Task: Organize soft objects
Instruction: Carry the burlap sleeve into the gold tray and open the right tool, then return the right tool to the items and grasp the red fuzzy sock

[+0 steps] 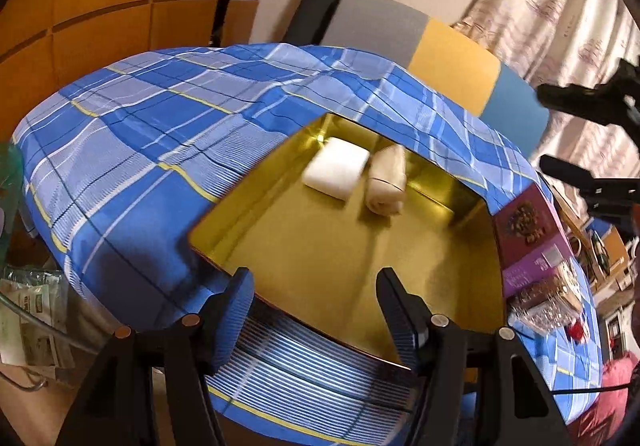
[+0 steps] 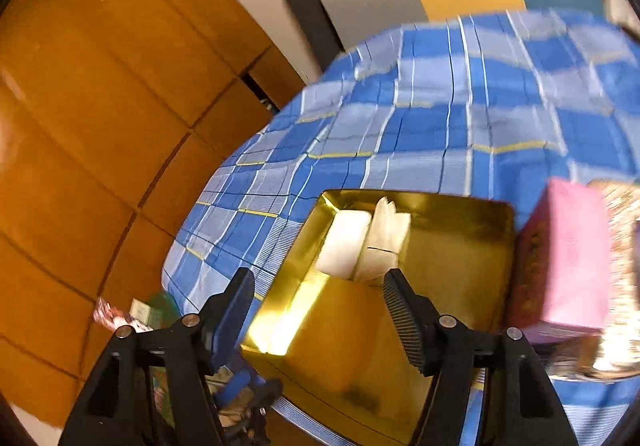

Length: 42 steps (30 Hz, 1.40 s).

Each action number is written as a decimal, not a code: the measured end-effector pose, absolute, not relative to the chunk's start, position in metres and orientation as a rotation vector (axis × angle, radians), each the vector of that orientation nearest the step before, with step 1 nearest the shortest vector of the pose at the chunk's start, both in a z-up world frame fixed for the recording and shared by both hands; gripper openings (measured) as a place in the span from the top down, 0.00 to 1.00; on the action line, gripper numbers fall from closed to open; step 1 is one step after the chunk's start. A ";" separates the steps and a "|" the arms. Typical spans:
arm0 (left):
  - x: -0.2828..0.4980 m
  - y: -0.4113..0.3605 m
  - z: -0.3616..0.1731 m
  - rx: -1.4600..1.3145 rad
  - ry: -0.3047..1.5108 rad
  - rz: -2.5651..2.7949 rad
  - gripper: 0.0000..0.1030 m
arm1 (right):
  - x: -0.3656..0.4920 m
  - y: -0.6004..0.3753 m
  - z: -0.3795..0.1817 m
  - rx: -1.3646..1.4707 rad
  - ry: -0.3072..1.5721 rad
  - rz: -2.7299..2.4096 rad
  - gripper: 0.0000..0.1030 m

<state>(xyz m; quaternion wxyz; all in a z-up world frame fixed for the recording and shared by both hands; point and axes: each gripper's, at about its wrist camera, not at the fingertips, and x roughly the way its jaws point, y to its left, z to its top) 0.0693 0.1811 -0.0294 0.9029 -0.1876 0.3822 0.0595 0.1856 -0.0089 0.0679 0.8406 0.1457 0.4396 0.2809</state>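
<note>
Lying side by side: soft white roll (image 1: pixel 336 168), cream roll (image 1: pixel 386 186), glossy gold tin (image 1: pixel 288 246).

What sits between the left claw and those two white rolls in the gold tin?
Only bare tin floor separates the open left gripper from the white roll and cream roll, as the left wrist view shows.

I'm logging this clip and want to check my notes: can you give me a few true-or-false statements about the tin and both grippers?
1. Two rolled soft items lie side by side in the gold tin: a white roll and a cream roll. True.
2. The left gripper is clamped on the white roll. False: it is open and holds nothing.
3. The right gripper is open and empty. True.
4. The tin sits on a red cloth. False: it rests on a blue plaid cloth.
5. A purple box stands beside the tin. True.
</note>
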 end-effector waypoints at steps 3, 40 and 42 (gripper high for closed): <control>0.066 0.165 -0.027 -0.360 0.784 0.075 0.38 | 0.160 -0.029 0.077 0.238 0.871 0.589 0.33; 0.015 -0.084 -0.043 0.010 0.936 -0.548 0.37 | 0.098 -0.425 -0.035 0.154 0.905 -0.189 0.31; 0.016 -0.090 -0.044 0.017 0.945 -0.550 0.37 | 0.115 -0.423 -0.030 0.122 0.884 -0.169 0.31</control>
